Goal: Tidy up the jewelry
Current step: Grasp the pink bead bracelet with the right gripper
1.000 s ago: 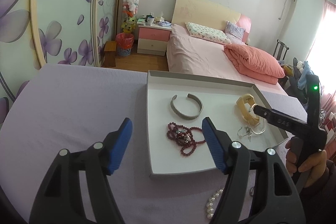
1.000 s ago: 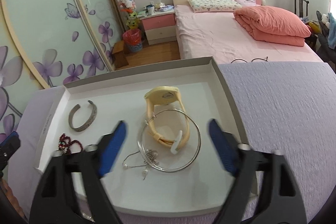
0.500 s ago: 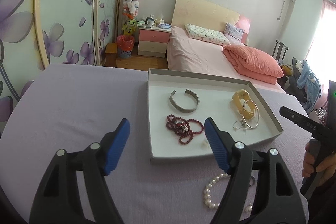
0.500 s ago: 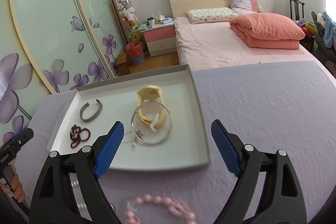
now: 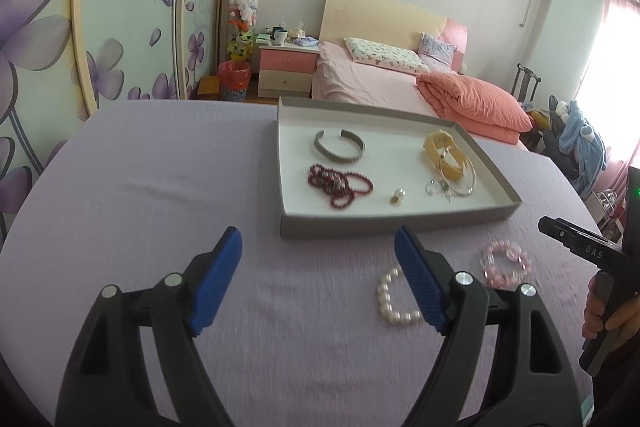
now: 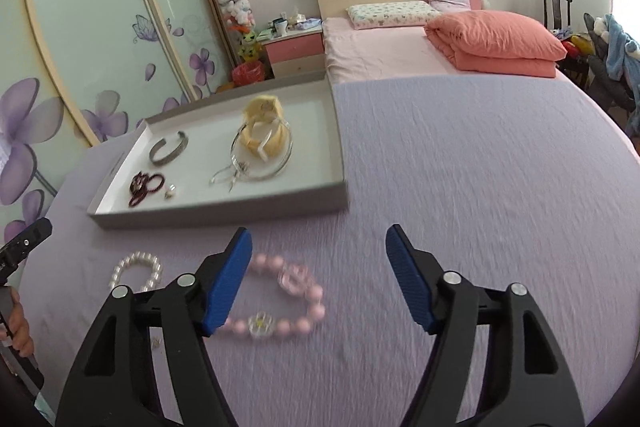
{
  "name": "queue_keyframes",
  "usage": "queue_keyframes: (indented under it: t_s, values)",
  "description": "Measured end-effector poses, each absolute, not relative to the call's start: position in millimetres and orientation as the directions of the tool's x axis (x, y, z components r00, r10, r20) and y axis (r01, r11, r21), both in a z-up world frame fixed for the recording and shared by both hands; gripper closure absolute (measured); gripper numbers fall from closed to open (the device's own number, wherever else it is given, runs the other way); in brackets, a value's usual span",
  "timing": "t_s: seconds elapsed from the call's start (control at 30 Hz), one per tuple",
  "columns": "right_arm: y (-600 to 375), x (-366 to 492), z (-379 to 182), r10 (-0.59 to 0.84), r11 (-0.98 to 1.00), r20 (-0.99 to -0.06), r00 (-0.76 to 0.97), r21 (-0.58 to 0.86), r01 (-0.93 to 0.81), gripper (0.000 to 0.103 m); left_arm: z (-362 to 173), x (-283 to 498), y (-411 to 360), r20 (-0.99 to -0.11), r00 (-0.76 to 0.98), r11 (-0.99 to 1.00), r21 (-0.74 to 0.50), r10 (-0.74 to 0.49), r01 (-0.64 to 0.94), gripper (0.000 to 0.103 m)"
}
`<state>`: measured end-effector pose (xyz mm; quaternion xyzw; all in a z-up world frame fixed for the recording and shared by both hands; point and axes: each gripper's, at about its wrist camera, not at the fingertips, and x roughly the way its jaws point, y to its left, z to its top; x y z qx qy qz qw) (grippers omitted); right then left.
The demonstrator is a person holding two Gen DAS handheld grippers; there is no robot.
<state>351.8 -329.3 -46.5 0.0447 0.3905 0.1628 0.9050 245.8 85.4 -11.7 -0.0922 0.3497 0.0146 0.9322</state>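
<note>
Nearest, the left claw (image 5: 318,259) is opening over bare lilac table (image 5: 160,167), gripping nothing. The right claw (image 6: 319,257) is closing, empty, above the pink bead bracelet (image 6: 280,301). A pearl bracelet (image 5: 394,297) lies beside it. Farther off, the tray (image 5: 400,225) holds a silver cuff (image 5: 339,146) and red beads (image 5: 340,185).
</note>
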Motion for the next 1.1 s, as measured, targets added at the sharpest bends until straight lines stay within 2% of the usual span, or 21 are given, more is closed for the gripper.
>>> queue_keyframes:
  t_s: [0.23, 0.4, 0.77, 0.83, 1.1]
  values:
    - [-323.0, 327.8, -57.6, 0.315, 0.942, -0.706, 0.634, 0.149, -0.302, 0.036, -21.8, 227.0, 79.2, -0.667, 0.744, 0.985, -0.151, -0.04, -0.083, 0.021]
    - [-326.0, 332.4, -69.3, 0.283, 0.951, -0.738, 0.613, 0.131, -0.281, 0.053, -29.3, 221.1, 70.7, -0.678, 0.735, 0.99, -0.125, -0.033, -0.071, 0.021]
    - [-308.5, 345.4, -83.5, 0.246, 0.937, -0.78, 0.576, 0.039, -0.347, 0.054, -39.8, 216.9, 63.9, -0.693, 0.721, 0.995, -0.086, -0.026, -0.046, 0.021]
    - [-306.6, 348.4, -84.2, 0.25, 0.932, -0.786, 0.566, 0.038, -0.359, 0.057, -41.3, 217.4, 63.4, -0.696, 0.717, 0.996, -0.084, -0.026, -0.044, 0.021]
    - [-297.8, 354.7, -83.4, 0.28, 0.903, -0.782, 0.557, 0.017, -0.43, 0.059, -45.8, 219.1, 59.8, -0.707, 0.707, 0.996, -0.08, -0.035, -0.031, 0.021]
